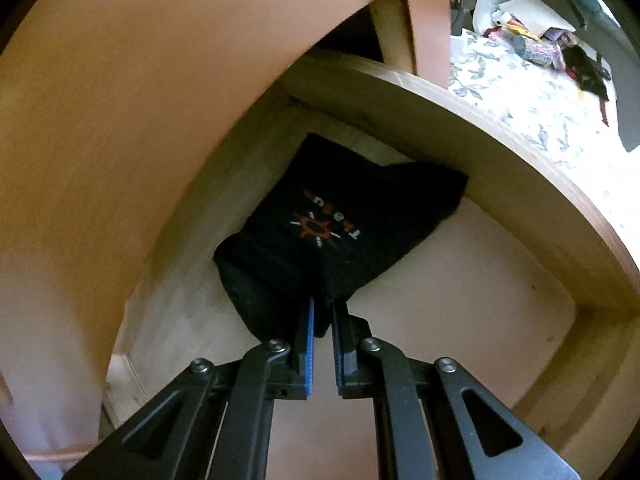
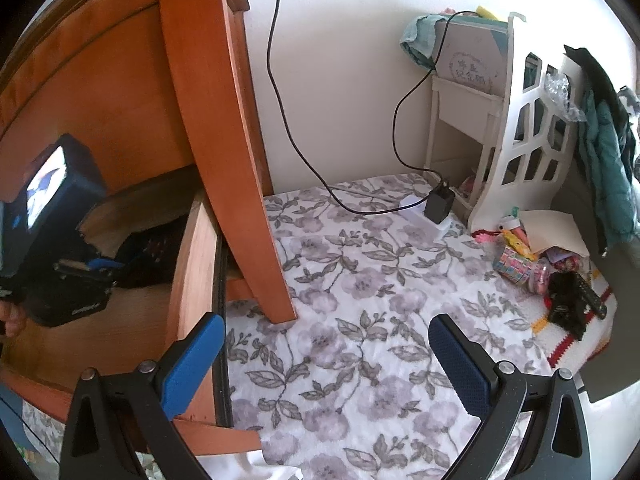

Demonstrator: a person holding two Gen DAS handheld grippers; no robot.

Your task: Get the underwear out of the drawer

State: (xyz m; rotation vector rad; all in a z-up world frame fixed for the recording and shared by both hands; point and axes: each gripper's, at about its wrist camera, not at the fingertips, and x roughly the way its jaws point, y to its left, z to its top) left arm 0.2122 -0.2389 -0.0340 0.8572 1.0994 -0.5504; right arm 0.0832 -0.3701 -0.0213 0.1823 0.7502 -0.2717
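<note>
The left gripper (image 1: 322,308) is pinched on the near edge of the black underwear (image 1: 340,232), which lies in the back corner of the open drawer (image 1: 500,184), a hold that looks meant for lifting it out. The right gripper (image 2: 326,354) hangs wide apart and empty just beside the drawer front (image 2: 192,280), apparently keeping clear. Beneath it spreads a floral cloth (image 2: 360,300), with a white shelf (image 2: 516,120) and clutter by the wall.

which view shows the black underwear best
The left wrist view: the black underwear fills the drawer corner, printed logo visible, pinched by the left gripper. The right wrist view shows only a dark sliver behind the drawer front.
</note>
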